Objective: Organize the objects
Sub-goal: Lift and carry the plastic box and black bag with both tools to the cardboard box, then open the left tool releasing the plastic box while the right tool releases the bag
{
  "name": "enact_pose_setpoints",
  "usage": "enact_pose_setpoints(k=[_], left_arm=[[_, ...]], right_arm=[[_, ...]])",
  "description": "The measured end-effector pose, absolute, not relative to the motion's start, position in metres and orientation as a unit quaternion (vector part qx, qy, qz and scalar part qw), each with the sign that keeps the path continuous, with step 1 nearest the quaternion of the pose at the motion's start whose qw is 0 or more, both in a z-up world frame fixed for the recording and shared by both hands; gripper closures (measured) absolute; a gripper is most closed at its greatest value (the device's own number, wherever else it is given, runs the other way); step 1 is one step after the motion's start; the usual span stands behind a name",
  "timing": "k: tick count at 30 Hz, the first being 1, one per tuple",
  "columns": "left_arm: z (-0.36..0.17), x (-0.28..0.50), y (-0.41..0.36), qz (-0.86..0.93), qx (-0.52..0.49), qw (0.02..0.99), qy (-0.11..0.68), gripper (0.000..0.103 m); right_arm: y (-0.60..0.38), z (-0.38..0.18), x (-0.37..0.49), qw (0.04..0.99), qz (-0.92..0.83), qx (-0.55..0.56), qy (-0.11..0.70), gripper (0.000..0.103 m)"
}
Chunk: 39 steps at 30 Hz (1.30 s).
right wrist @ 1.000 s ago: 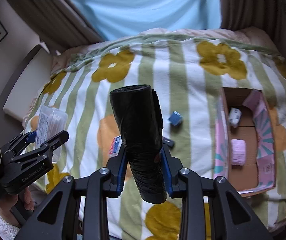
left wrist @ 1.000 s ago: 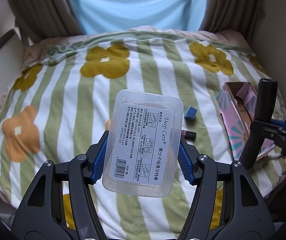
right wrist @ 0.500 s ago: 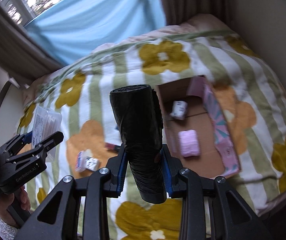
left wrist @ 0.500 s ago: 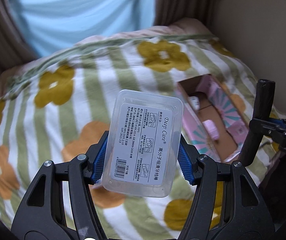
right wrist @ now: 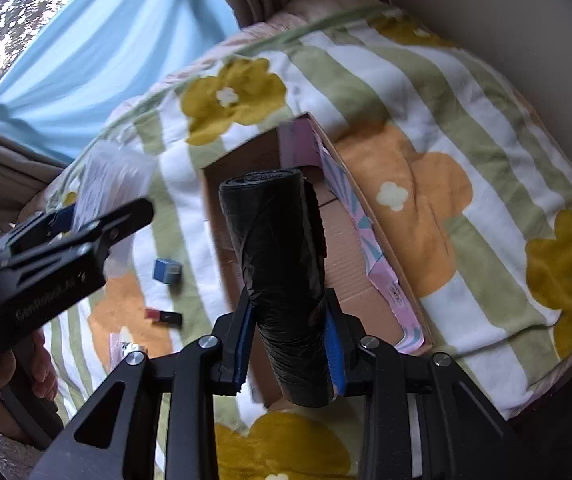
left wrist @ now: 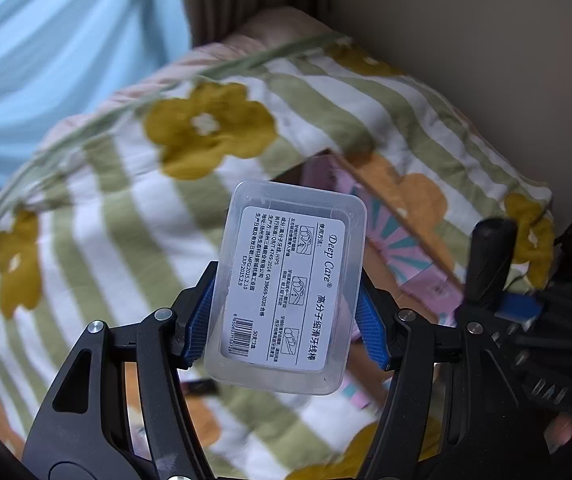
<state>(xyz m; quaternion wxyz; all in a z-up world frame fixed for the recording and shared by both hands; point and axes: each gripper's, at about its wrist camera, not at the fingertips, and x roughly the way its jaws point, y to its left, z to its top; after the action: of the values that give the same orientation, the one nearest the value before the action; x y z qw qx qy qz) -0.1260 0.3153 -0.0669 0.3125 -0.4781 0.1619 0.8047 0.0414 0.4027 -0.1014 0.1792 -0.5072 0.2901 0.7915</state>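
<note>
My left gripper is shut on a clear plastic floss-pick box with a white label, held above the bed. My right gripper is shut on a black roll of bin bags, held upright over the open cardboard box with pink flaps. The box also shows in the left wrist view, behind the clear box. The left gripper with its clear box shows at the left of the right wrist view. The roll's top shows at the right of the left wrist view.
A striped flower bedspread covers the bed. On it, left of the cardboard box, lie a small blue cube, a red-and-black lipstick-like item and a small white-pink packet. Blue curtain behind; wall at right.
Both grippers have swung right toward the cardboard box, still holding their objects. The roll now hangs over the box interior and hides the items inside it.
</note>
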Motion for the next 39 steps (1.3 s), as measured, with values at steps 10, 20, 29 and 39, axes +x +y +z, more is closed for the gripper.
enact_pose_setpoints(k=[10, 20, 29, 39], left_arm=[[-0.146, -0.177, 0.402, 0.756, -0.518, 0.345, 0.201, 0.044], [-0.224, -0.202, 0.433, 0.725, -0.551, 0.340, 0.233, 0.044], [-0.223, -0.207, 0.448, 0.709, -0.542, 0.366, 0.265, 0.000], [-0.207, -0.218, 0.447, 0.711, -0.538, 0.376, 0.254, 0.000]], right_arm=[[0.430, -0.167, 0.017, 0.183, 0.752, -0.555, 0.304, 0.074], [0.438, -0.218, -0.004, 0.184, 0.730, -0.593, 0.286, 0.074], [0.429, -0.209, 0.005, 0.159, 0.779, -0.545, 0.268, 0.000], [0.428, -0.206, 0.016, 0.175, 0.778, -0.536, 0.279, 0.000]])
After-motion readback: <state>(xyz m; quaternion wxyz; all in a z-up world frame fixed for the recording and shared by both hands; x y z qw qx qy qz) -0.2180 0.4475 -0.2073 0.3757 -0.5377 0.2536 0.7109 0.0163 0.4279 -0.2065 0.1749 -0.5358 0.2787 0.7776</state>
